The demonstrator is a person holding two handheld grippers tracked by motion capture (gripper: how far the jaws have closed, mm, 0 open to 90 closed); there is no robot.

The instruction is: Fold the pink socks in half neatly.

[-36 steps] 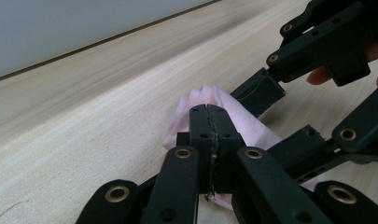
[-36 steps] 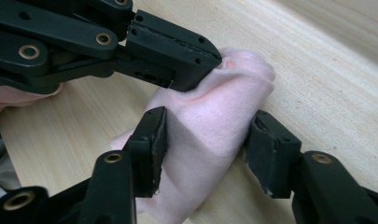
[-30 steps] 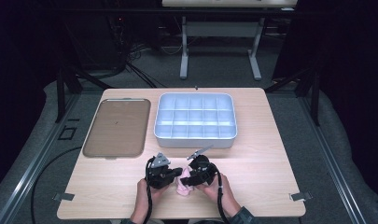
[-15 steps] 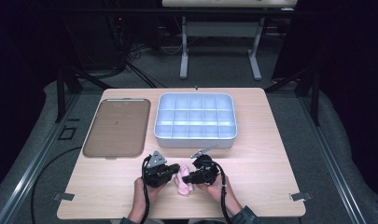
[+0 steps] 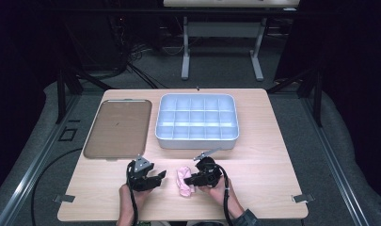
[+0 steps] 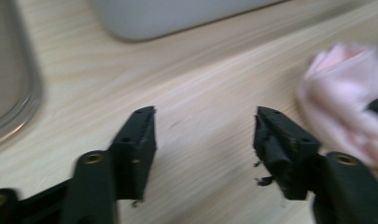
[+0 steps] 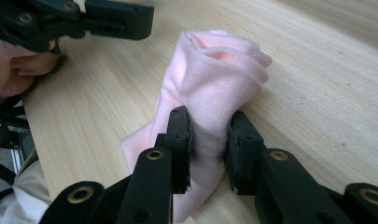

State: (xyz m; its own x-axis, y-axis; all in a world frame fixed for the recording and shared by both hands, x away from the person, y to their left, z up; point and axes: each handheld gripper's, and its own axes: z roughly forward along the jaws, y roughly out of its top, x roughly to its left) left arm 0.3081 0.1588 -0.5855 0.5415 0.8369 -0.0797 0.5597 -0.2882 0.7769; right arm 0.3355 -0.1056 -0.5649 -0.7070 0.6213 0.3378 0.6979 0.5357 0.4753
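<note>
A folded pink cloth (image 5: pixel 183 181) lies on the wooden table (image 5: pixel 263 165) near its front edge. My right gripper (image 5: pixel 190 179) is shut on the cloth (image 7: pixel 210 93), its jaws pinching the middle of the bundle, (image 7: pixel 209 140) being the grip spot. My left gripper (image 5: pixel 159 177) stands open a little to the left of the cloth, nothing between its jaws. In the left gripper view the gripper (image 6: pixel 203 135) hovers over bare wood, with the pink cloth (image 6: pixel 345 107) at the right edge.
A white compartment tray (image 5: pixel 197 120) sits at the back middle of the table, its front wall (image 6: pixel 177 18) close ahead of the left gripper. A flat brown tray (image 5: pixel 117 127) lies at the back left. Hands hold both grippers at the front edge.
The left gripper has let go of the cloth and drawn away to the left, now open. The right gripper keeps its hold on the cloth.
</note>
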